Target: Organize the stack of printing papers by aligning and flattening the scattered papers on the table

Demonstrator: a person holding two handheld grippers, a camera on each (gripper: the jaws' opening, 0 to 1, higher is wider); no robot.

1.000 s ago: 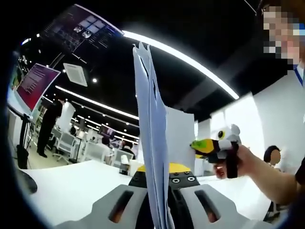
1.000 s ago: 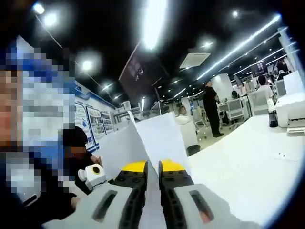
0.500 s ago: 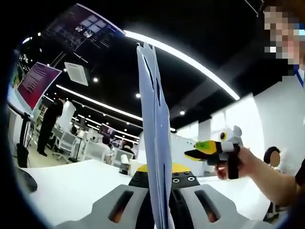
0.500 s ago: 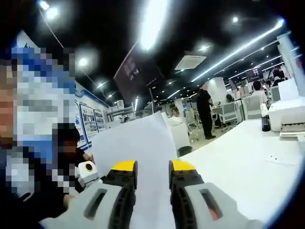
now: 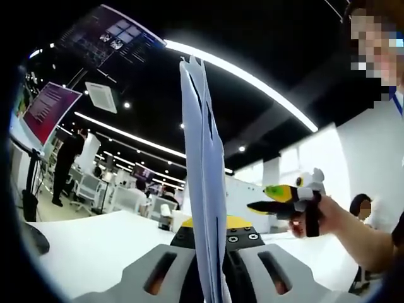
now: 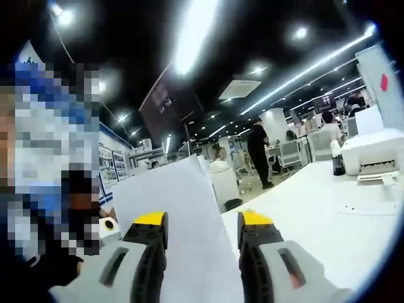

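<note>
The paper stack (image 5: 202, 164) stands upright and edge-on in the left gripper view, its top sheets slightly fanned. My left gripper (image 5: 218, 224) is shut on its lower part. To the right, a person's hand holds my right gripper (image 5: 259, 197), jaws apart, just beside the stack's far side. In the right gripper view the broad white face of the stack (image 6: 170, 202) rises between the spread yellow-tipped jaws of my right gripper (image 6: 202, 221), which is open. The stack's bottom edge is hidden behind the jaws.
A white table (image 5: 95, 246) runs under both grippers and reaches right (image 6: 315, 214). A white printer (image 6: 372, 151) and a dark bottle (image 6: 339, 165) stand at its far end. People and desks fill the office behind, with a screen (image 5: 47, 110) at the left.
My right gripper's jaws have spread from shut on the paper to wide open, letting the sheets go. The left gripper keeps its hold and the stack stays upright.
</note>
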